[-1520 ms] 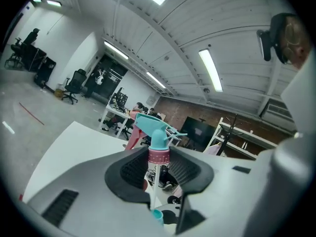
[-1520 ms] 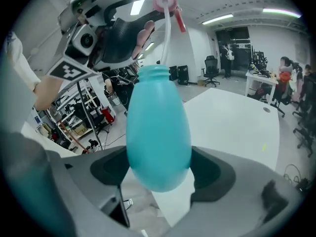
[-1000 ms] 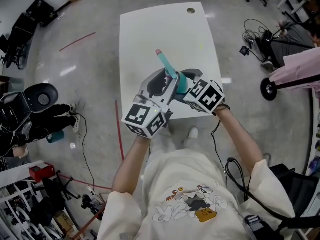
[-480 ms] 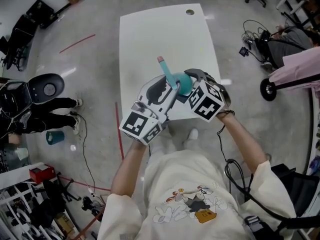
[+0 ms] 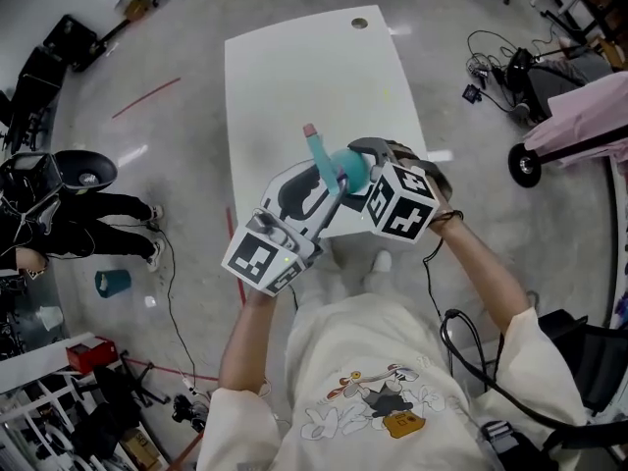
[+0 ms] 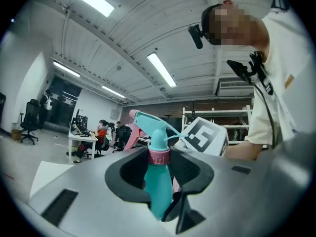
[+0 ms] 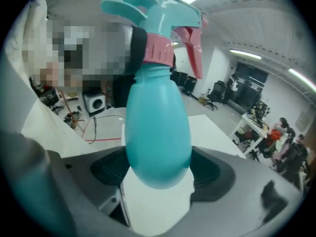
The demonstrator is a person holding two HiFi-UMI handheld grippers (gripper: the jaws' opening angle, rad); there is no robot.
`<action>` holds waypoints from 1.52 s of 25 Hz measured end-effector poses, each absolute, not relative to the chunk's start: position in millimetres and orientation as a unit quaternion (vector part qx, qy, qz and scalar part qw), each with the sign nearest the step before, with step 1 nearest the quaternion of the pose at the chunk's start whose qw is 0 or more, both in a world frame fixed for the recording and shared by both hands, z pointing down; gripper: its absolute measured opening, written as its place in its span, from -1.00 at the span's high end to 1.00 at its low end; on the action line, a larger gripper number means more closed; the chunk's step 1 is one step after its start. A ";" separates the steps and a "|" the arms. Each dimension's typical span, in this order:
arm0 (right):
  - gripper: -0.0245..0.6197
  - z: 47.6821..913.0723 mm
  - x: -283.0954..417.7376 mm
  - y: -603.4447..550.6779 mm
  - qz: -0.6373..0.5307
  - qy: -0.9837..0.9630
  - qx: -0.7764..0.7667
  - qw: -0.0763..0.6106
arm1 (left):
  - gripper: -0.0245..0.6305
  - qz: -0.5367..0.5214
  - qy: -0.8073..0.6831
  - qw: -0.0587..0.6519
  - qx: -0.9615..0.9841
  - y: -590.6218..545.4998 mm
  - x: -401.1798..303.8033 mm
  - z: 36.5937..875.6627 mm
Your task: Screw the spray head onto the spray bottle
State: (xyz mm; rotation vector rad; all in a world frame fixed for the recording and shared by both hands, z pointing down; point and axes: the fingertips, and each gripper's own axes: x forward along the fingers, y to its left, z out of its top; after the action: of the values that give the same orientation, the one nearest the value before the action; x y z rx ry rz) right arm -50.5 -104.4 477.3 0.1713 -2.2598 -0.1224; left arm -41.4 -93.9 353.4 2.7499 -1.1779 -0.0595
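My left gripper (image 5: 329, 183) is clamped on the spray bottle (image 5: 349, 168) just under its pink collar (image 6: 159, 156). My right gripper (image 7: 158, 174) grips the bottle's round teal belly. The spray head (image 5: 317, 147) sits on the neck beyond both sets of jaws, above the white table (image 5: 294, 72).

1. The head camera is looking steeply down from above the person, framing the white rectangular table (image 5: 294, 77) and the grey floor (image 5: 167, 135) from well back.
2. The left gripper camera is facing level along the left gripper (image 6: 160, 206), sitting very near the teal plastic spray bottle (image 6: 159, 181).
3. The right gripper camera is pointing downward along the right gripper (image 7: 157, 189), close against that bottle's rounded base.
4. All three views are sharing the bottle; the head and right gripper views are sharing the table.
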 end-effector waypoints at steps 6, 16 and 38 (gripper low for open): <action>-0.27 478.5 -42.7 -65.7 -0.026 -0.914 -0.017 0.405 | 0.50 0.013 -0.362 0.064 0.930 -69.0 -33.1 360.2; -0.27 461.3 -32.0 -26.2 0.022 -0.935 -0.135 0.327 | 0.51 0.016 -0.310 0.077 0.948 -49.3 -11.2 348.0; -0.27 467.5 -31.9 -73.5 -0.032 -0.927 0.046 0.370 | 0.16 -0.024 -0.544 0.263 0.797 -65.5 -33.3 347.5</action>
State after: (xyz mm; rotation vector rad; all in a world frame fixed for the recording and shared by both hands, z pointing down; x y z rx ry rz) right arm -31.9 -73.5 467.5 0.1186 -2.3797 -0.0815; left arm -33.3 -65.5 347.5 2.1548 -1.4717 -0.0643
